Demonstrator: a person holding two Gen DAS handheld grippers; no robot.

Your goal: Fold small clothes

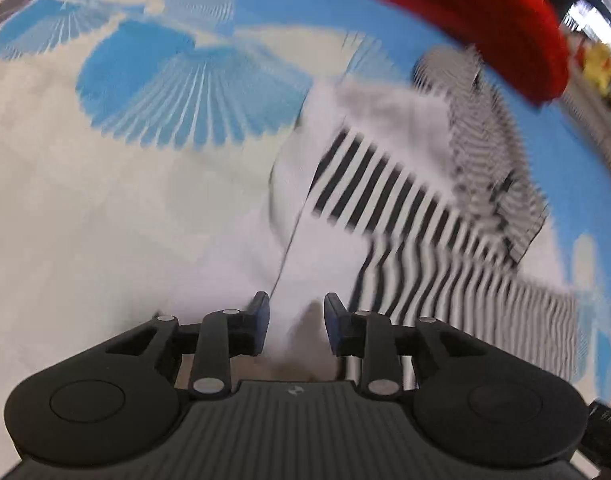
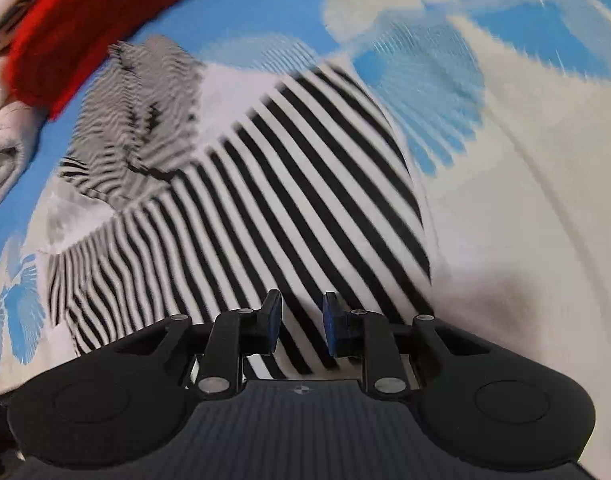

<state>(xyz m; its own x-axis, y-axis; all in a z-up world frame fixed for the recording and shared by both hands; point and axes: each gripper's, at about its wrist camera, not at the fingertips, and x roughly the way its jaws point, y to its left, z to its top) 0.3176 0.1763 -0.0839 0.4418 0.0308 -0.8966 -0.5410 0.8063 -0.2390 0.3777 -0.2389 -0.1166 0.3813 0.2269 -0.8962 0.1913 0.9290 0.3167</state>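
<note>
A small black-and-white striped garment (image 1: pixel 385 184) with white parts lies rumpled on a blue-and-cream patterned cloth (image 1: pixel 105 200). My left gripper (image 1: pixel 296 312) hangs over the garment's white near edge with its jaws apart, holding nothing. In the right wrist view the striped garment (image 2: pixel 305 184) fills the middle, and my right gripper (image 2: pixel 302 312) is just over its near striped edge with jaws apart. Both views are motion-blurred.
A red garment (image 1: pixel 485 20) lies beyond the striped one, also seen in the right wrist view (image 2: pixel 85 28). A grey-white cloth (image 2: pixel 5 144) lies at the far left there. Yellow objects (image 1: pixel 603 72) sit at the right edge.
</note>
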